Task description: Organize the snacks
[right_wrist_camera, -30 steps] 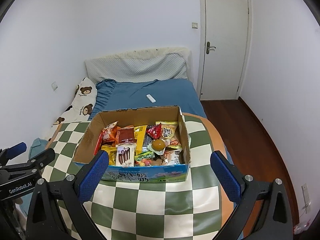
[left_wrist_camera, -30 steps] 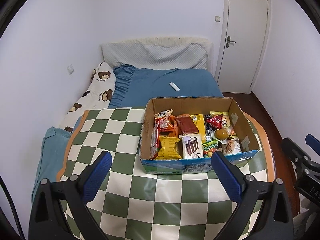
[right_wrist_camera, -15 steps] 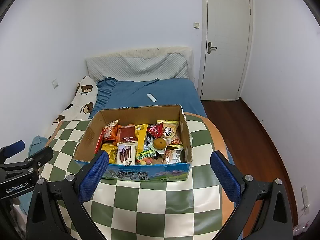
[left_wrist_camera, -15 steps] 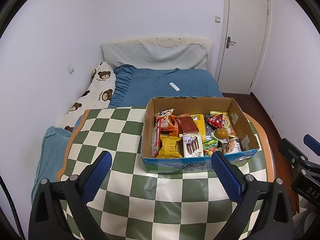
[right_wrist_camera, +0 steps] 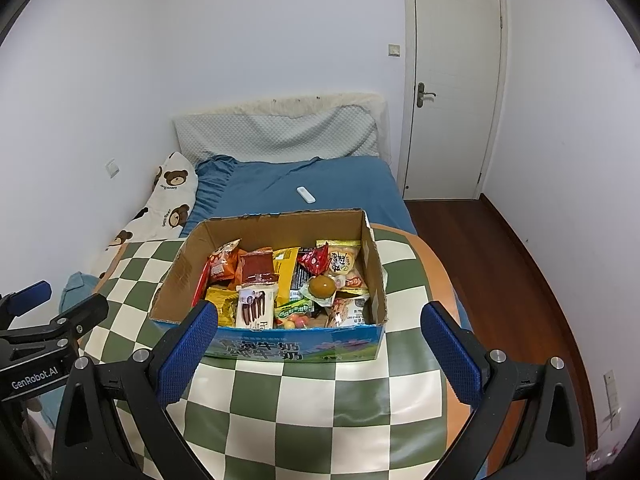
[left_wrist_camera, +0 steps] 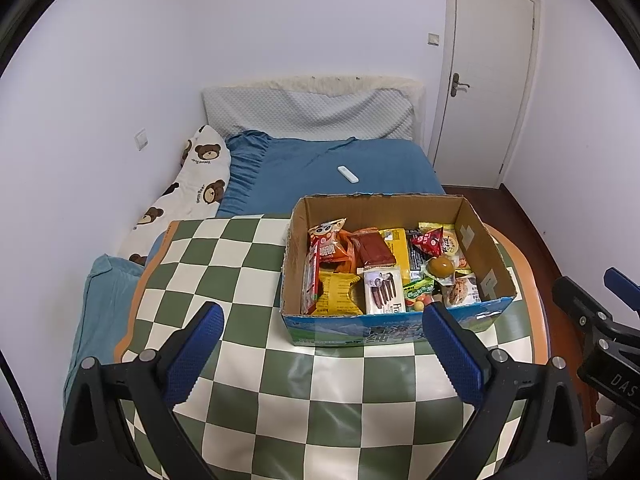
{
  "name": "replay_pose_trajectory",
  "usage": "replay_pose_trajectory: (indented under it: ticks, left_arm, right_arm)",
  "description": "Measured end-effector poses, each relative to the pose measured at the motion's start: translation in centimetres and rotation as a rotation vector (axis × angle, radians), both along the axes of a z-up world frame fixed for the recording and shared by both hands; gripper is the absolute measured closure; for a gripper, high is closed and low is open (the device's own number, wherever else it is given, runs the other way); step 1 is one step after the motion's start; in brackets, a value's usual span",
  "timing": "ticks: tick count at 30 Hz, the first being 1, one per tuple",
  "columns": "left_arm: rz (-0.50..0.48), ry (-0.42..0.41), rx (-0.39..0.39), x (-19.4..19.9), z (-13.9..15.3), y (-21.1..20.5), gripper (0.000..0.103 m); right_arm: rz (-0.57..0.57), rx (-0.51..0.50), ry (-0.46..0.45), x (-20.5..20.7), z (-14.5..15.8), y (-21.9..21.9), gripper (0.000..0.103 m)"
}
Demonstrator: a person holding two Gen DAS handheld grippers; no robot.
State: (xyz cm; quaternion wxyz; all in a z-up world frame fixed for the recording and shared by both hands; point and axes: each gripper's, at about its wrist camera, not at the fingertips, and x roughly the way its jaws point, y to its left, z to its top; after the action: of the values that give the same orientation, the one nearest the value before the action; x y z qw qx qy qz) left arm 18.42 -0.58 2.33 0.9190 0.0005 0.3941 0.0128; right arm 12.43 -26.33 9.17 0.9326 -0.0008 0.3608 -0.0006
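So the snacks are all sitting in an open cardboard box (left_wrist_camera: 394, 322) on the checkered bench (left_wrist_camera: 240, 280), packed in a loose jumble: a white biscuit pack (left_wrist_camera: 383, 291) with chocolate sticks on it at the near wall, a yellow crinkly bag (left_wrist_camera: 338, 294) next to it, a flat red-brown packet (left_wrist_camera: 374, 249) further back, a small red triangular pouch (left_wrist_camera: 430, 240) and a round amber thing in clear wrap (left_wrist_camera: 441, 267). Left tool (left_wrist_camera: 318, 354) has its fingers spread wide with nothing between them, and the box is just ahead of it, a bit toward its right finger. Right tool (right_wrist_camera: 318, 354) is likewise wide apart and empty, box dead ahead and slightly toward its left finger. My guess on handling: these are all light, and the foil bags will be slippery and squash easily, so I'd pinch a sealed edge rather than the puffy middle. The biscuit pack looks stiffest; grabbing it across the short sides seems safest. The wrapped round one looks fragile and could roll. Can't tell from this alone whether the box is the sorted end result or the pile to sort from; the bench around it has no snacks on it.
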Motion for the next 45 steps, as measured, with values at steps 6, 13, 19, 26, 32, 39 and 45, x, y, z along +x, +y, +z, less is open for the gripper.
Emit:
replay_pose_trajectory:
  ticks: [6, 13, 19, 26, 32, 39, 45]
  left_arm:
    - [-0.001, -0.001, 0.0, -0.1, 0.2, -0.2, 0.001]
    - [0.0, -0.003, 0.0, -0.2, 0.3, -0.1, 0.001]
    - [0.002, -0.01, -0.001, -0.5, 0.7, 0.0, 0.001]
    - [0.001, -0.01, -0.004, -0.6, 0.7, 0.0, 0.001]
    - [-0.003, -0.018, -0.001, -0.8, 1.2, -0.1, 0.001]
    - [-0.003, -0.019, -0.001, -0.9, 1.3, -0.1, 0.001]
    - [-0.005, -0.019, -0.001, -1.0, 1.3, -0.1, 0.001]
  right_arm:
    - [0.001, 0.002, 0.0, 0.0, 0.0, 0.0, 0.0]
    - [0.007, 0.005, -0.003, -0.2, 0.2, -0.1, 0.0]
    - [0.008, 0.006, -0.004, -0.4, 0.3, 0.0, 0.0]
    - [0.009, 0.006, -0.007, -0.5, 0.4, 0.1, 0.0]
    - [0.007, 0.006, -0.009, -0.6, 0.4, 0.1, 0.0]
    - [0.009, 0.008, -0.009, -0.7, 0.5, 0.2, 0.0]
    - [0.012, 0.018, -0.006, -1.0, 0.7, 0.4, 0.0]
